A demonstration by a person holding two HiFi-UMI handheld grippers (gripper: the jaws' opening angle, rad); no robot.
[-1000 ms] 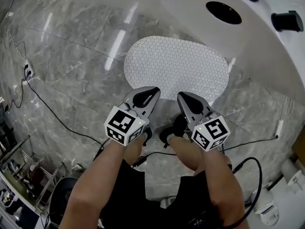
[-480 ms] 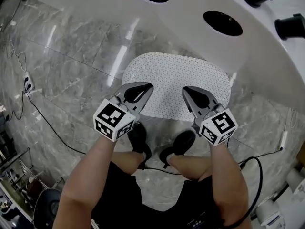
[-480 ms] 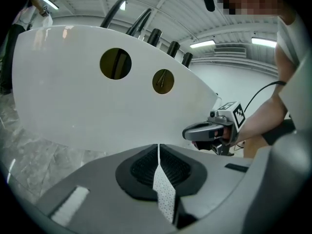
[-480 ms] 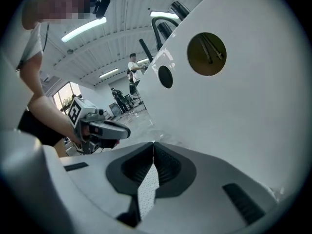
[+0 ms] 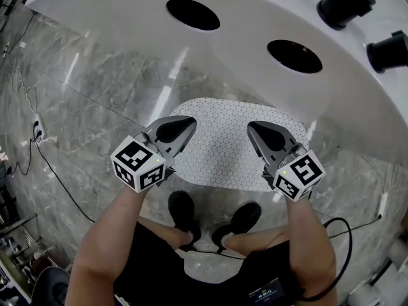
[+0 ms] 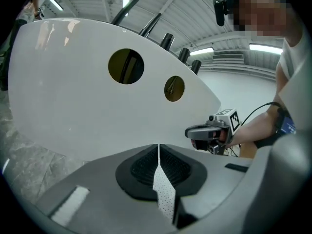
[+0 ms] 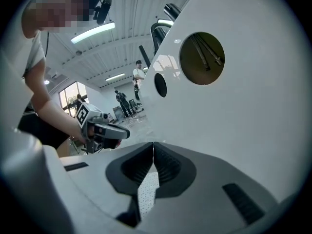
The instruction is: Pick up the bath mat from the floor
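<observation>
Right now our shoes (image 5: 183,210) stand at the near edge of the bath mat (image 5: 223,152), which lies flat on the grey marble floor (image 5: 95,113). Above the mat we hold the left gripper (image 5: 185,125) and the right gripper (image 5: 255,129). Both have their jaws pressed together with nothing between them. To take the mat well, we should first open both jaws, then go down to its near edge at two places well apart and slide one jaw under the rim. Beyond the mat stands the white curved panel (image 5: 242,69) with round holes, so we should lift away from it.
</observation>
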